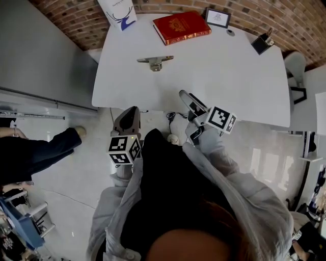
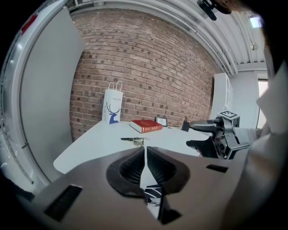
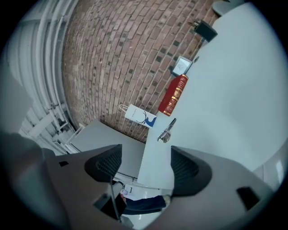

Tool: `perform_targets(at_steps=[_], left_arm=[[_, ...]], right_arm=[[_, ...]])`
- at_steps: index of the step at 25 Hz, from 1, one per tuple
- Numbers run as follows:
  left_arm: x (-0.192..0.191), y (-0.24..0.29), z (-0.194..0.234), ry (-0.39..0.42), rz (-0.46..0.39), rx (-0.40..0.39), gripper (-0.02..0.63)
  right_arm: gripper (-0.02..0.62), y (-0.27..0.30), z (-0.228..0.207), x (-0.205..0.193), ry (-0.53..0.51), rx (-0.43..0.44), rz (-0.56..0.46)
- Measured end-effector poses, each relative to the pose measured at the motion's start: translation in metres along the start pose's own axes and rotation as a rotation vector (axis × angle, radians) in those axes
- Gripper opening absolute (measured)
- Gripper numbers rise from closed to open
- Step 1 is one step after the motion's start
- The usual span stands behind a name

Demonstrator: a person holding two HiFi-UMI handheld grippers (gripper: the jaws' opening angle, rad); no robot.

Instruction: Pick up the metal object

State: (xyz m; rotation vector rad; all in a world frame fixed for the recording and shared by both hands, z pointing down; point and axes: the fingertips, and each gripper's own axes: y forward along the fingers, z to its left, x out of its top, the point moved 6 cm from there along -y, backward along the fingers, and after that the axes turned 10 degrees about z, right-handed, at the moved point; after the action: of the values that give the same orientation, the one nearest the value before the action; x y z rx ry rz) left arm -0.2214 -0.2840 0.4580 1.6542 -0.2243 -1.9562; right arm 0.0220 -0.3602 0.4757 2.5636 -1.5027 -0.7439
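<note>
Head view: the metal object (image 1: pixel 155 61), slim and shiny, lies flat near the far left corner of the smooth white table (image 1: pixel 244 86). It is well apart from the left gripper (image 1: pixel 130 114) and the right gripper (image 1: pixel 187 100), which are by the near edge.

Left gripper view: its ribbed jaws are almost together and hold nothing.

Right gripper view: its jaws stand wide apart and are empty.

I think such a thin, low piece may slide on the slick top if one jaw pushes it.

The metal object (image 1: pixel 155 61) lies on the table (image 1: pixel 219 81), well ahead of the left gripper (image 1: pixel 129 111) and right gripper (image 1: pixel 184 96), between their lines. Beyond it, the bag (image 1: pixel 118 11) stands left and the book (image 1: pixel 182 27) lies right. Right of the book is perhaps a small frame (image 1: pixel 217 18).
</note>
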Motion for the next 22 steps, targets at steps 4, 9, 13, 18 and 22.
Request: perform_targets(at_steps=[4,9,13,18,22], left_arm=[[0.006,0.012,0.015,-0.009,0.021,-0.013,0.031],[0.025,0.037,0.040,-0.005,0.051,-0.035,0.031],[0.042,0.060,0.066,-0.013,0.062,-0.052,0.031],[0.056,0.088,0.091,-0.016,0.078,-0.076,0.031],[0.057,0.108,0.109,-0.032,0.106,-0.095,0.031]], right_arm=[[0.342,0.026,-0.006,0.006,0.140,0.070,-0.023],[0.337,0.062,-0.013,0.011,0.341,0.120,-0.050],[0.322,0.089,-0.022,0.015,0.440,0.105,-0.068],[0.314,0.118,-0.033,0.024,0.544,0.103,-0.096],[0.305,0.140,-0.041,0.031,0.567,0.076,-0.111]])
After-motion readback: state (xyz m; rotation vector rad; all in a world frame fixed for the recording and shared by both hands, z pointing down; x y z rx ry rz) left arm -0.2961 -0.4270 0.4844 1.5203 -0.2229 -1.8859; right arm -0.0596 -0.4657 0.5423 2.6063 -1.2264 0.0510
